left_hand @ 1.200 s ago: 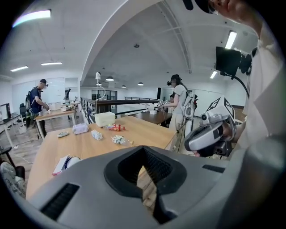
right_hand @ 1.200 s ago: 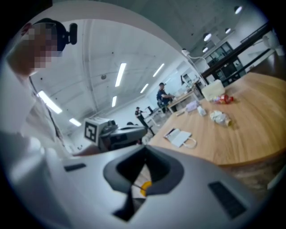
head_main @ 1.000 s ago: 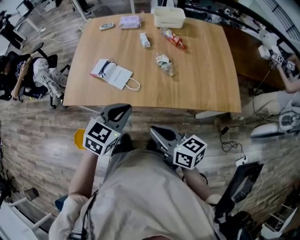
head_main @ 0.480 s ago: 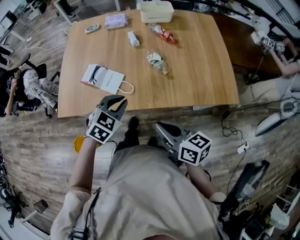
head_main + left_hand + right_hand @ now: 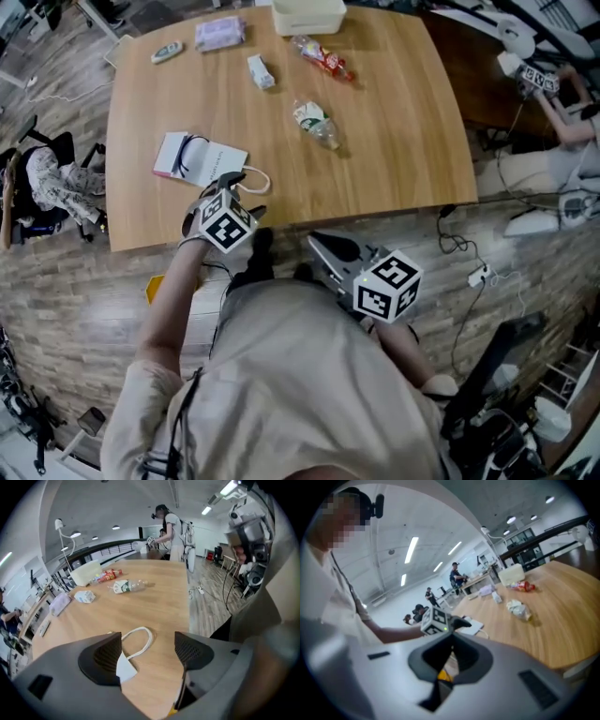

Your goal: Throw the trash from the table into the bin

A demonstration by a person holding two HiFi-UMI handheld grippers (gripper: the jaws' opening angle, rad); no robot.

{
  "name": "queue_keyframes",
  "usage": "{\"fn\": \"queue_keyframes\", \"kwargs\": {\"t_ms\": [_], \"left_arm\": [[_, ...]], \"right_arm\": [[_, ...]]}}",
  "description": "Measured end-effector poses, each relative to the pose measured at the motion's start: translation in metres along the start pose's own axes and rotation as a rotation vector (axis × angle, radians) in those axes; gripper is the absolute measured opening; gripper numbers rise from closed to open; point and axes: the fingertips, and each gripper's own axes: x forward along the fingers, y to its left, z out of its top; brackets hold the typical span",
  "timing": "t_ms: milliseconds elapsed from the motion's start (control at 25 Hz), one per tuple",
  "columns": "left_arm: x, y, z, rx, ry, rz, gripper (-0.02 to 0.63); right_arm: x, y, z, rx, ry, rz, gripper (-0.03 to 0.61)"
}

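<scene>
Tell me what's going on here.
A person with a gripper in each hand stands at the wooden table. The left gripper, its jaws just opened, hangs over the white paper bag, whose cord handle lies between them, ungripped. The right gripper is shut and empty, short of the table. A plastic bottle and a red wrapper lie farther off.

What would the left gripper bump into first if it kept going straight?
Probably the cord handle of the white paper bag on the table; it shows between the jaws of the left gripper, which have just been opening.
</scene>
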Motion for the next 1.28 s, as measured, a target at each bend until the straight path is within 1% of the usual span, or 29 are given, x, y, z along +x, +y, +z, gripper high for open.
{"fn": "queue_keyframes", "kwargs": {"t_ms": [120, 200, 560, 760, 880, 1000, 1120, 1200, 1280], "left_arm": [[0.03, 0.008, -0.016, 0.073, 0.085, -0.011, 0.357], [0.043, 0.011, -0.019, 0.092, 0.113, -0.026, 0.357], [0.065, 0.007, -0.028, 0.129, 0.181, -0.078, 0.356], [0.068, 0.004, -0.031, 0.123, 0.217, -0.123, 0.349], [0.068, 0.003, -0.029, 0.128, 0.235, -0.143, 0.329], [0.066, 0.004, -0.023, 0.142, 0.239, -0.162, 0.285], [0.066, 0.004, -0.025, 0.143, 0.255, -0.187, 0.282], [0.066, 0.009, -0.021, 0.156, 0.249, -0.184, 0.28], [0.066, 0.013, -0.018, 0.167, 0.247, -0.184, 0.245]], "right_arm": [[0.007, -0.001, 0.0, 0.003, 0.015, -0.016, 0.005], [0.009, -0.003, 0.001, 0.008, 0.02, -0.028, 0.005], [0.003, -0.016, -0.003, 0.068, -0.009, -0.071, 0.005], [-0.002, -0.02, -0.003, 0.086, -0.033, -0.082, 0.005], [-0.004, -0.021, -0.004, 0.095, -0.044, -0.079, 0.005], [-0.005, -0.017, -0.003, 0.085, -0.053, -0.063, 0.005], [-0.004, -0.014, -0.002, 0.077, -0.053, -0.055, 0.005], [-0.003, -0.013, -0.001, 0.077, -0.05, -0.048, 0.005], [-0.003, -0.012, 0.001, 0.073, -0.053, -0.036, 0.005]]}}
